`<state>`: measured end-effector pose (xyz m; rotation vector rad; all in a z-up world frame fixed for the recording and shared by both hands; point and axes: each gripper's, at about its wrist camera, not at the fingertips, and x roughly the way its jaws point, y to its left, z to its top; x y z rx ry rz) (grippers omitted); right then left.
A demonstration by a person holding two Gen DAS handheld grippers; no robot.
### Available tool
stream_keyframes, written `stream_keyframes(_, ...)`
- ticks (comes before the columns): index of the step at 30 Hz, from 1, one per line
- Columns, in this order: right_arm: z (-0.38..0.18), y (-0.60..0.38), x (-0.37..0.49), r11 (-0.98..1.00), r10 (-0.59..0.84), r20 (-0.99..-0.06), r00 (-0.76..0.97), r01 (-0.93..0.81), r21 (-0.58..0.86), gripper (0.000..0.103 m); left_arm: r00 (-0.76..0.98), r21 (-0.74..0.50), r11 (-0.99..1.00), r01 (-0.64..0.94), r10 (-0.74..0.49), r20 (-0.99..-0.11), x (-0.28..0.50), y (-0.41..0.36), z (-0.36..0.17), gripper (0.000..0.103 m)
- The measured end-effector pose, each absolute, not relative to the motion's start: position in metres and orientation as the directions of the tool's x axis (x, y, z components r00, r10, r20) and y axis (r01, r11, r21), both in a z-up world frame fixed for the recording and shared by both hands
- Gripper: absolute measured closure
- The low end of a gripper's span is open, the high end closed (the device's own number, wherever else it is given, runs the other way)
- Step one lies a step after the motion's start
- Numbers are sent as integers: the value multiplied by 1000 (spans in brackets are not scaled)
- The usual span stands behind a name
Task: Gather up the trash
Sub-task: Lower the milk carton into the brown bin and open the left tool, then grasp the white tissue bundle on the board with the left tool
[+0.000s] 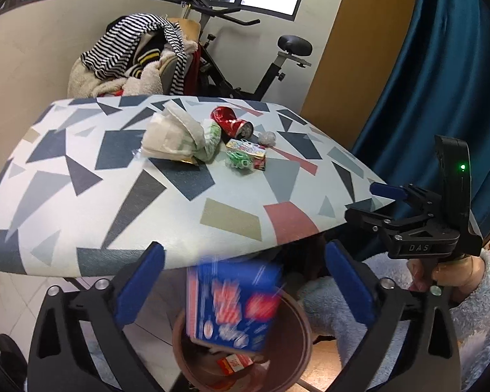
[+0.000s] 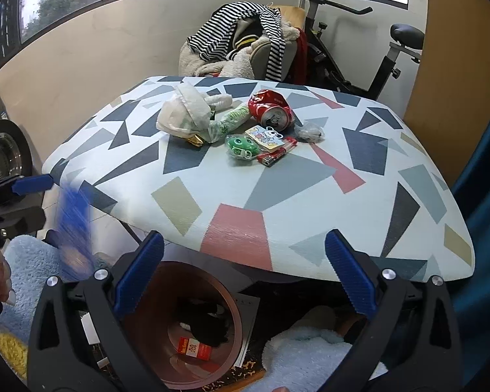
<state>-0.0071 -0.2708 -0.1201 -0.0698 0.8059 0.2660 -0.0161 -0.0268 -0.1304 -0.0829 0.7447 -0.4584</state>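
Left wrist view looks down at a brown round bin (image 1: 290,336) that stands on the floor below the near edge of the table (image 1: 81,196). Inside the bin a small red and white packet (image 1: 233,364) lies at the bottom, and the right wrist view shows some dark things beside this packet (image 2: 194,349). A blue carton (image 1: 233,303) with red and white print is blurred and hangs just over the mouth of the bin, between the two blue pads of the left gripper (image 1: 245,289) but apart from both of them. The jaws of this gripper are spread wide and they press on nothing. In the right wrist view the same carton (image 2: 73,228) shows as a blue smear at the left, beside the left gripper's finger. The right gripper (image 2: 245,274) has its jaws spread wide too, and nothing is between them; below them are the bin (image 2: 140,310) and the table edge. On the table more trash lies together, well apart from both grippers: a white plastic bag (image 2: 186,111), a crushed red can (image 2: 271,109), a green wrapper (image 2: 241,147), a small colourful card (image 2: 266,137), a red packet (image 2: 276,155) and a small clear crumpled wrap (image 2: 308,132). A hand (image 1: 447,272) in a fluffy light blue sleeve holds the right gripper.
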Motion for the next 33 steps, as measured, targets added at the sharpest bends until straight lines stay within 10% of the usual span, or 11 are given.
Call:
stream_keyframes(15, -121, -279, 4, 968, 200, -707, 678, -246, 38, 6, 745, -145, 950, 278, -308, -592, -1, 11, -113, 6)
stream_keyframes(33, -124, -282, 51, 979, 108, -719, 686, -201, -45, 6, 670, -321, 926, 201, -369, -644, 132, 25, -126, 6)
